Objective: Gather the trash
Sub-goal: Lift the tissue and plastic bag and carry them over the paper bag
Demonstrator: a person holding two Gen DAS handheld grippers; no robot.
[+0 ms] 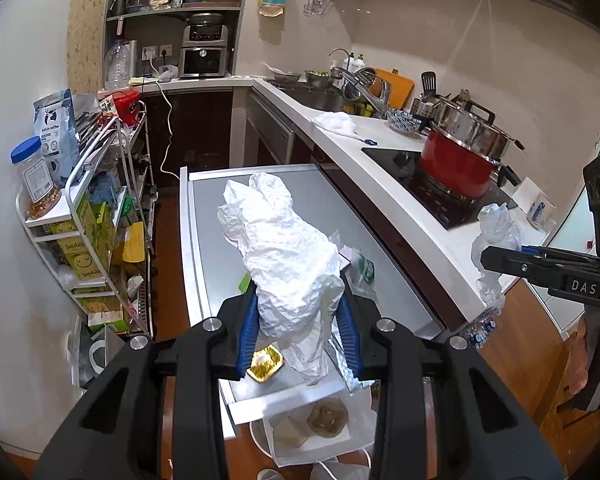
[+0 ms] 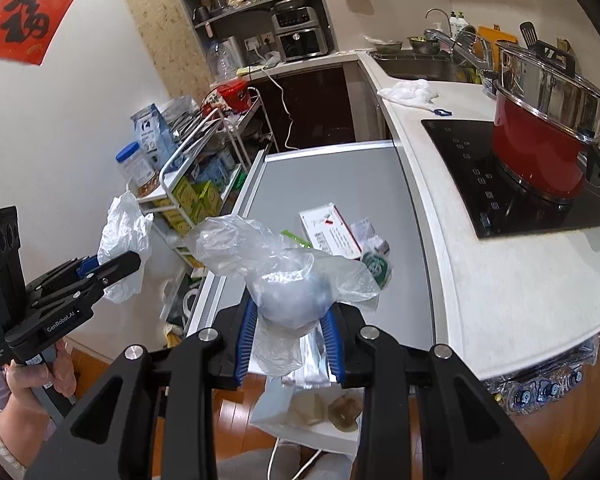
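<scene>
Left wrist view: left gripper (image 1: 298,320) clamped on crumpled white plastic bag (image 1: 280,248), blue pads (image 1: 247,330) pressing both sides, bag standing up and away between them, lifted clear of grey table (image 1: 300,184). Small gold foil tray (image 1: 265,367) on near table edge, just below left pad. Green-printed wrapper (image 1: 366,268) on table right of bag. White bin (image 1: 312,436) below near table edge, on wooden floor, brownish scraps inside. Far right: right gripper (image 1: 496,258) seen side-on, closed on clear plastic bag (image 1: 494,240) hanging above white countertop (image 1: 380,152). Red pot (image 1: 456,168) with steel lid on black induction hob (image 1: 440,196). White wire rack (image 1: 96,216) at left, holding boxes and blue-capped jar (image 1: 36,176).

Right wrist view: right gripper (image 2: 290,322) closed tight on clear plastic bag (image 2: 276,264), bunched into pale rounded lump between pads, loose film spilling left and right. On table beyond: white-and-red carton (image 2: 330,230), green-printed wrapper (image 2: 376,266), small paper scraps beside it. Silver foil pouch (image 2: 312,372) at near table edge, under pads. Left gripper (image 2: 130,260) at left of frame, held in hand (image 2: 40,376), white bag (image 2: 124,244) pinched in its tip. Red paper with black character (image 2: 24,22) on far left wall.
</scene>
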